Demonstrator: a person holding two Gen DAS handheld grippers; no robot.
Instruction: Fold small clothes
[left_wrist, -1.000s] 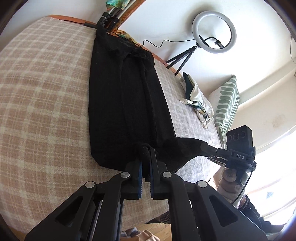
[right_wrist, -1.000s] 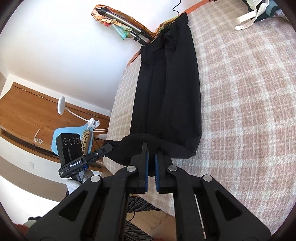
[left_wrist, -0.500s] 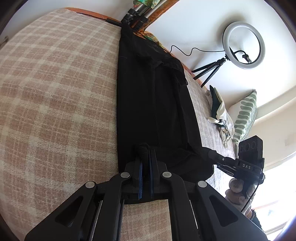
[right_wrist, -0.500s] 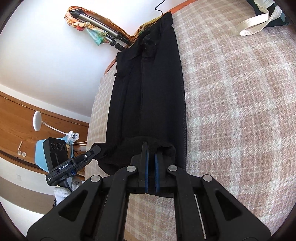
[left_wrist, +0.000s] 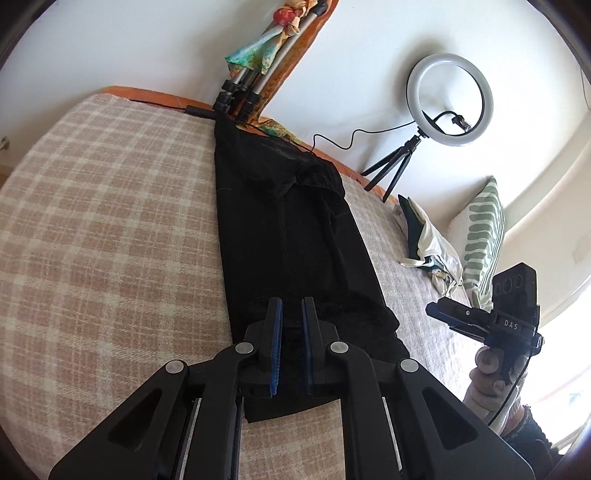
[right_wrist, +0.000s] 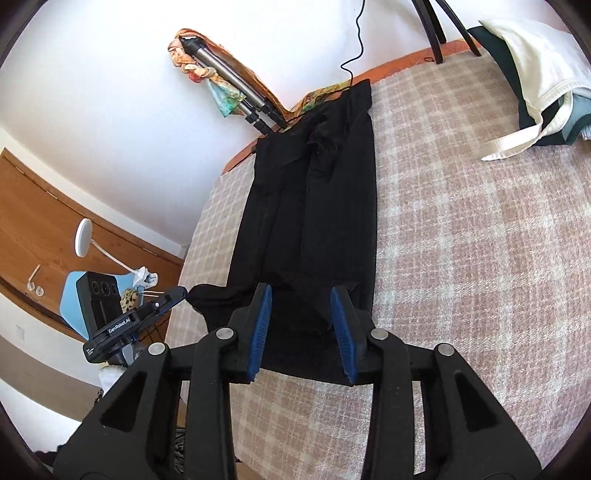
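1. The left gripper is hovering over the near end of the black garment, its 2 blue-padded fingers standing slightly apart with a narrow gap showing dark cloth behind; nothing is pinched between them, so it is released.
2. The right gripper is spreading wide, its blue pads well apart and holding nothing, with the garment's near hem lying between and below them.
3. In the right wrist view, the left gripper's tip is sitting right at a bunched corner of cloth hanging off the bed's left edge; whether it is touching is unclear.
4. The black garment is lying flat as a long narrow strip on the plaid bed cover, running from the near edge to the far edge of the bed, with lengthwise folds showing.
5. A tripod wrapped with a colourful scarf is leaning at the far edge.
6. A ring light, a striped pillow and a tote bag are sitting toward the bed's right side.
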